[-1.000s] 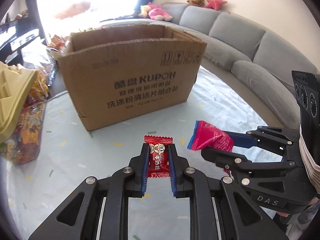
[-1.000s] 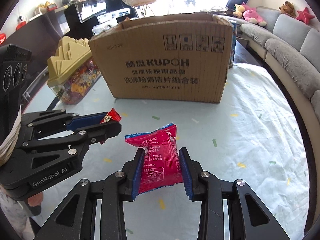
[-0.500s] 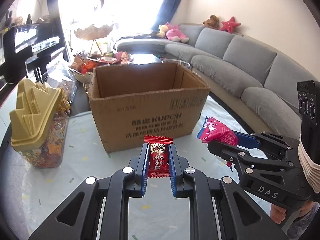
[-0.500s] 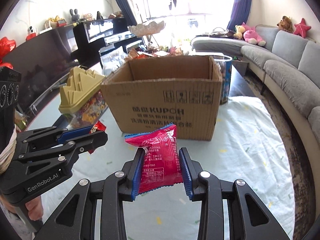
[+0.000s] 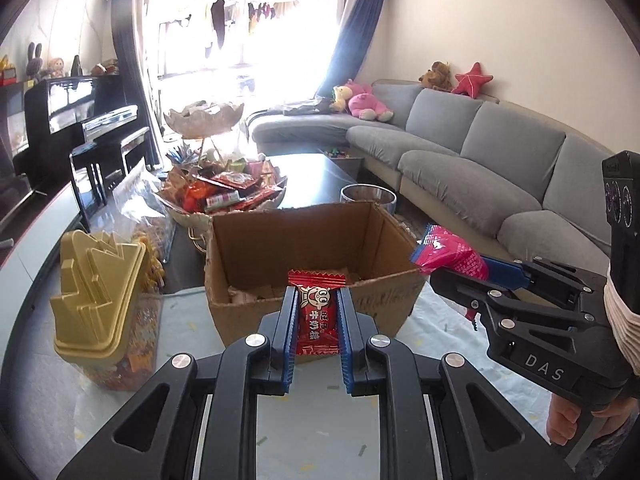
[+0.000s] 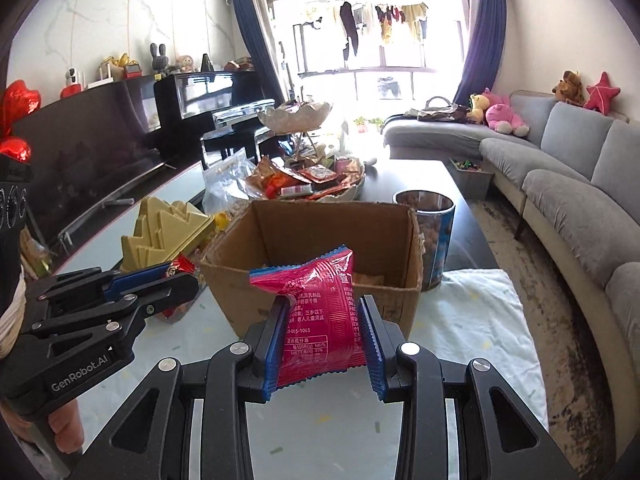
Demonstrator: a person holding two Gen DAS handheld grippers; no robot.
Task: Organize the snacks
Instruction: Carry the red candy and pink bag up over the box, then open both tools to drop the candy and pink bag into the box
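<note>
Red candy point(image 5: 316, 312) in shut left claw point(image 5: 316, 320)

"DAS" on right hand-held gripper point(image 5: 448, 276), "GenRobot.AI" on left hand-held gripper point(image 6: 176, 276)

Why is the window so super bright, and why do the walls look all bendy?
Left wrist view: sunlight washes the window out to white, so little outside shows; the fisheye lens bends the sofa and darkens the corners. Right wrist view: the window glares less, so the hanging clothes show, yet the edges still curve. The snacks in both claws look sharp.
</note>
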